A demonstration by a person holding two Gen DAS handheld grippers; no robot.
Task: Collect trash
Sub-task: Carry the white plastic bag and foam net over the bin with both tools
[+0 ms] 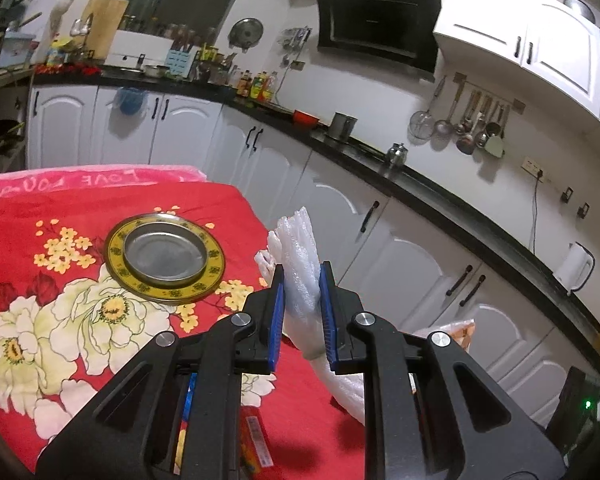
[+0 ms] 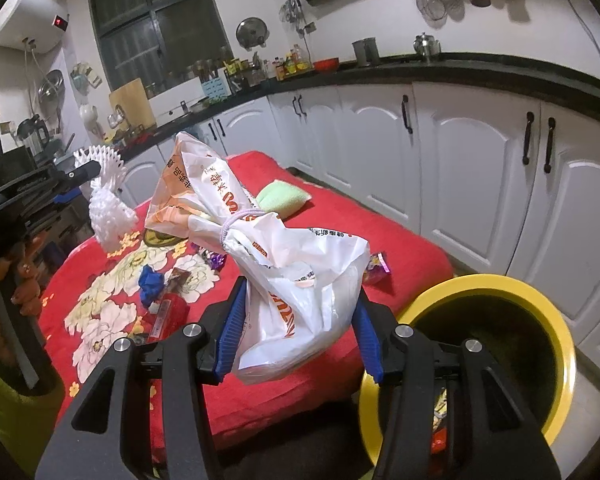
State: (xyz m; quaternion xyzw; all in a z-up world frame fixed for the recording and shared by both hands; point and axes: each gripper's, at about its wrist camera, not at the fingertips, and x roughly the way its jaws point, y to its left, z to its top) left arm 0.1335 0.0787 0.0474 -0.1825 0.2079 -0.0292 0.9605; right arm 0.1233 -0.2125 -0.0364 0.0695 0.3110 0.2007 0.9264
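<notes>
Holding both loads in the air is where the risk sits. The right hand-held gripper [image 2: 300, 320] has its blue pads closed against the lower bulge of a white and orange plastic bag [image 2: 260, 248], tied at the waist with a pale cord, and that bag juts up and away from the yellow bin [image 2: 500, 292] rather than over it. The bin's dark mouth lies just to the right of the bag, below the bench edge. The film is slick and soft, so a loose squeeze could let the bag slide out through the pads and fall on the red flowered cloth [image 2: 340, 232] or the floor beside the bin. Its long upper half could also catch the bin's rim and tip out.

The left hand-held gripper [image 1: 302, 304] is nearly closed on a white foam net sleeve [image 1: 300, 264], pinched between its pads, well to the left of the bin and above the cloth. The foam is springy and light; it may pop free or drift wide when released.

More litter lies on the cloth left of the bin: a blue crumple [image 2: 150, 284], a red wrapper [image 2: 168, 312], a purple foil wrapper [image 2: 374, 266]. A gold-rimmed metal plate [image 1: 166, 258] and a green sponge [image 2: 282, 196], farther from the bin, look like keepers; a sweeping arm could knock them off.
</notes>
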